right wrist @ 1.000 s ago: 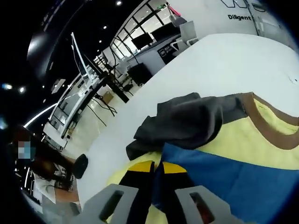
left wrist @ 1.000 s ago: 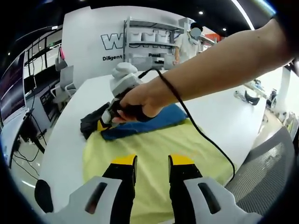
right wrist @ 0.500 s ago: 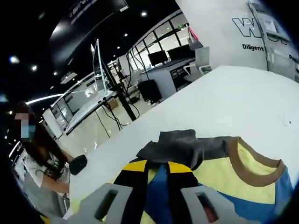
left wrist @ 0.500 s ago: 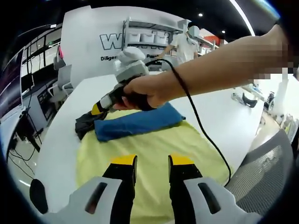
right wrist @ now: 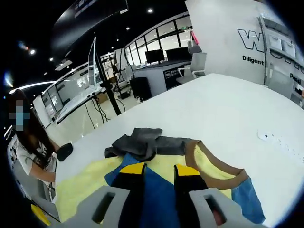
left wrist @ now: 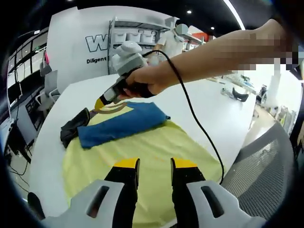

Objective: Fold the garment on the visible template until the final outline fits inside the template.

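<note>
The garment lies on a yellow template sheet (left wrist: 156, 156) on the white table (left wrist: 209, 104). It is folded into a blue band (left wrist: 121, 123) with a brown collar (left wrist: 115, 109) and a dark grey sleeve (left wrist: 71, 129) bunched at its left end. My left gripper (left wrist: 155, 164) stands open over the near part of the sheet, holding nothing. A hand holds my right gripper (left wrist: 100, 103) just above the collar. In the right gripper view the right gripper (right wrist: 159, 169) is open, with blue cloth (right wrist: 159, 199), the collar (right wrist: 216, 178) and the grey sleeve (right wrist: 137, 142) below it.
A grey mesh chair (left wrist: 259, 171) stands at the table's near right edge. A black cable (left wrist: 199, 128) hangs from the right gripper across the sheet. A small black object (right wrist: 64, 151) lies by the table edge, near a seated person (right wrist: 31, 152). A white strip (right wrist: 280, 141) lies further along the table.
My right gripper has opened, let go of the blue fold's edge, and lifted toward the collar. The left gripper stays open over the sheet.
</note>
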